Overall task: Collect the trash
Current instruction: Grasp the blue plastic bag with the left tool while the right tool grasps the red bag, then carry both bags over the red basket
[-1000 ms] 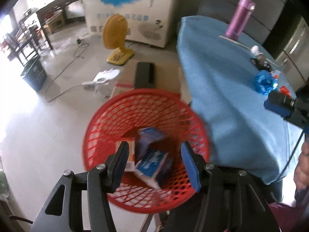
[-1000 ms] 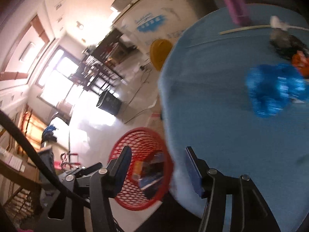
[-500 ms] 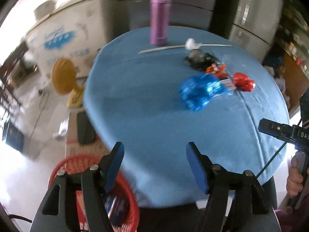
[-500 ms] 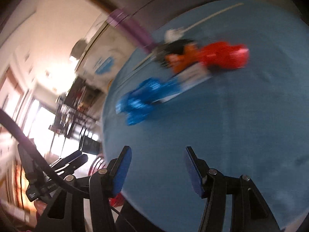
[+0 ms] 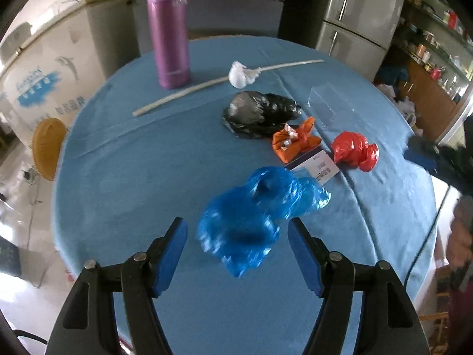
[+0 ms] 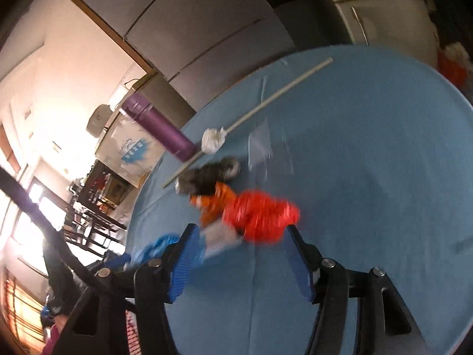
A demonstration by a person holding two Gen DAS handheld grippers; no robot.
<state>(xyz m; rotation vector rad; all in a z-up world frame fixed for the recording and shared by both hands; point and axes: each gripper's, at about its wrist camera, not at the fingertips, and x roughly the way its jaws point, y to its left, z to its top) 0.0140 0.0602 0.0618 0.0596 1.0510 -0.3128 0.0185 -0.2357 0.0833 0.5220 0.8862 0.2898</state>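
Lots of trash is left on the round blue surface (image 5: 124,159), so to me the job looks far from done. No bin shows in these two views, so I cannot tell how much has been put away.

The left hand-held gripper (image 5: 238,244) hangs over the near side of the surface with its two blue pads wide apart. It holds nothing. The crumpled blue bag (image 5: 254,213) lies right between the pads, so I think it is the next thing to be picked up.

The right hand-held gripper (image 6: 241,256) is spread apart too, and holds nothing. The red bag (image 6: 258,217) lies just past its tips, near the right pad. This view is blurry.

Going out from the blue bag in the left view:
- A small white card or box (image 5: 314,167) pokes out at about 1 o'clock, touching the blue bag. It has small print on it, but the print is too tiny to read.
- An orange wrapper (image 5: 294,140) sits on the far end of that card.
- The red bag is at about 2 o'clock, near the card.
- A black bag (image 5: 260,114) lies at 12 o'clock, beyond the orange wrapper.
- A white paper ball (image 5: 241,74) lies farther off at 12 o'clock, against a long thin stick (image 5: 207,85).
- A clear plastic sheet (image 5: 331,103) lies flat at about 1 o'clock.

A tall purple bottle (image 5: 170,29) stands upright at about 11 o'clock. It does not look like trash.

Off the surface at 10 o'clock is a big white box (image 5: 44,68) with a blue splash and a dolphin drawing. The words on it are too blurry to read.
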